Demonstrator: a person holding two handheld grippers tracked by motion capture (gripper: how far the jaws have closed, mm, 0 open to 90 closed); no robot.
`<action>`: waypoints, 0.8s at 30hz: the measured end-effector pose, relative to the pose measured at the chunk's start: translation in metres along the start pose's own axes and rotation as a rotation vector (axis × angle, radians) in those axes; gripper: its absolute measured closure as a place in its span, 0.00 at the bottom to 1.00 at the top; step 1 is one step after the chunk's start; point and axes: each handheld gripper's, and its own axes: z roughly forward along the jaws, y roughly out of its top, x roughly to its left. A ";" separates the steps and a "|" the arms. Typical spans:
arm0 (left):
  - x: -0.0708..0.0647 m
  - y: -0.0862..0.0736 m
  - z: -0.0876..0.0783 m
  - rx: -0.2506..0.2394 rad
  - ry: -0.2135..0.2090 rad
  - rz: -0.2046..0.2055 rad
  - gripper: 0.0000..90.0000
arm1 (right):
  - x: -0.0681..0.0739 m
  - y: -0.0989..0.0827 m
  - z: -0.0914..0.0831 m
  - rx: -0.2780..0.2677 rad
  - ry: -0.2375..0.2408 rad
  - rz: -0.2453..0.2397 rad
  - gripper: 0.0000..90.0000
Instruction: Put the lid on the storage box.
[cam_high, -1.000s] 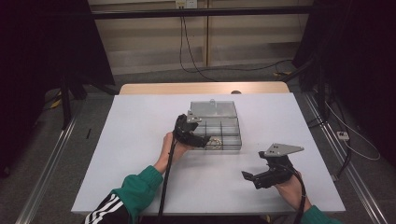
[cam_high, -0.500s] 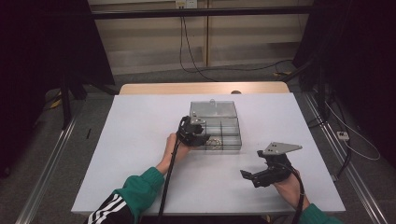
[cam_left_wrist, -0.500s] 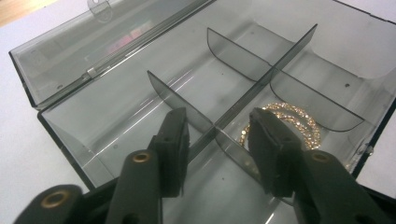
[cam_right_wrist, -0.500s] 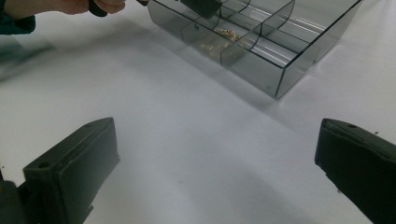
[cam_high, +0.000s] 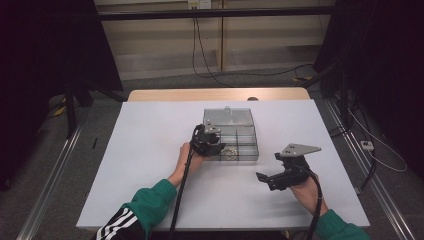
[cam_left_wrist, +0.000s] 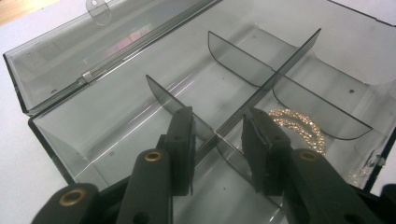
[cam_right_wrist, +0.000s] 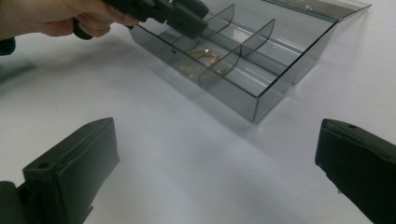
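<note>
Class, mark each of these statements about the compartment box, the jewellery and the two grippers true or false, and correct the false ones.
1. The lid of the clear box is shut. False: it is folded open behind the box.
2. The left gripper has its jaws apart over a divider inside the box. True.
3. The right gripper is clamped on the box's wall. False: its jaws stand wide open above the bare white table, apart from the box.
4. A gold-coloured chain lies in one compartment of the box. True.
5. The chain lies out on the table beside the box. False: it is inside a compartment.
</note>
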 end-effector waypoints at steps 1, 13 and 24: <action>0.000 0.000 0.000 0.000 0.001 0.000 0.72 | -0.001 0.001 0.000 -0.002 0.000 0.007 0.00; -0.001 0.000 0.000 0.000 0.011 0.001 0.72 | -0.019 0.017 0.018 -0.003 -0.024 0.011 0.00; 0.000 -0.001 0.000 -0.005 0.001 0.000 0.72 | -0.033 0.036 0.030 -0.030 -0.047 0.025 0.07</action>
